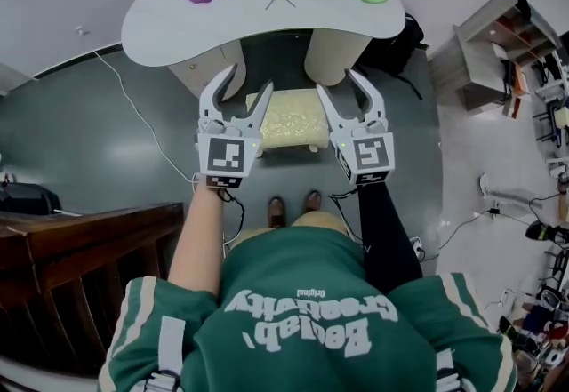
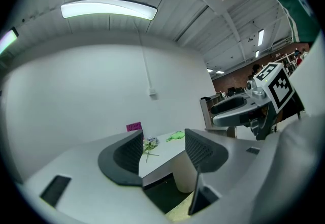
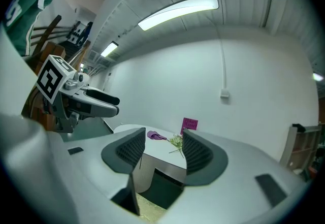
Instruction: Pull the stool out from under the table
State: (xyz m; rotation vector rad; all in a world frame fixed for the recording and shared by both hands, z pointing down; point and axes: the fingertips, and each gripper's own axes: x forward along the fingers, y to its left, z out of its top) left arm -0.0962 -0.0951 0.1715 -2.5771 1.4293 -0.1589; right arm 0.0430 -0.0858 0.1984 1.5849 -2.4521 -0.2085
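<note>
My left gripper (image 1: 251,79) and right gripper (image 1: 336,81) are pale grey plastic. Their curved jaws carry dark ribbed pads (image 2: 129,154), and each has a black-and-white marker cube (image 1: 222,155). Black cables (image 1: 238,212) trail off them. I wear a green sweatshirt (image 1: 302,310) with white lettering, white-striped sleeves (image 1: 142,328), a black undersleeve (image 1: 384,230) and brown shoes (image 1: 277,208).

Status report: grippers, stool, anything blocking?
Left gripper and right gripper open, empty. Stool on floor between table pedestals, not held. Only the person's feet in front.
</note>
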